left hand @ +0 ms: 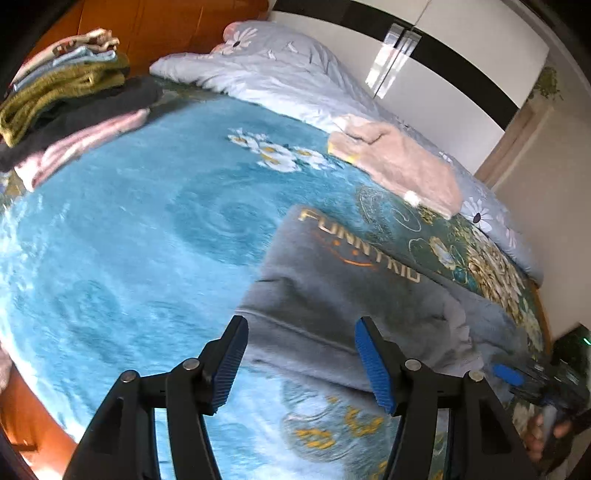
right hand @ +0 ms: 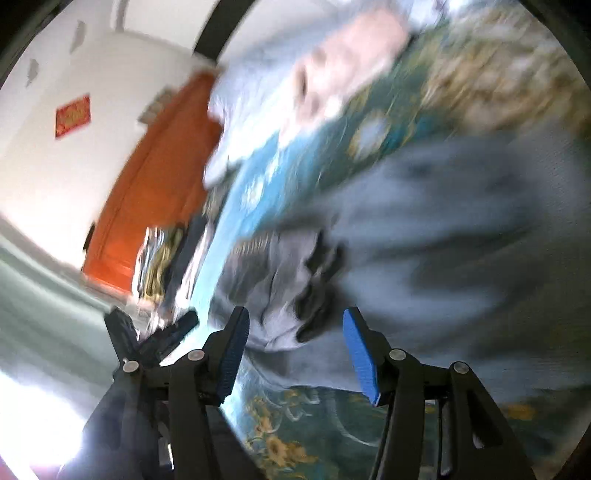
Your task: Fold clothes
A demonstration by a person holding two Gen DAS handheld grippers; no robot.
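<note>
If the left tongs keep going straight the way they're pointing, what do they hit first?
Most likely the grey sweatshirt. The left tongs stand open and empty, aimed down at its near hem on the blue blanket. Depth is hard to judge through the fisheye, so they might touch blanket at the hem's edge instead.

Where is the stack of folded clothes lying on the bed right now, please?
In the left wrist view, the stack of folded clothes sits at the upper left, on the blue blanket, beside the orange headboard.

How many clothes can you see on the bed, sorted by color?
Grey: 1, the grey sweatshirt with lettering
Pale pink: 2, the fluffy pink garment alone, the pink folded item under the pile
Olive green: 1, the green knit
Dark: 1, the dark folded item
Light blue: 1, the blue folded item
Cream: 1, the top folded item
Total: 7
</note>
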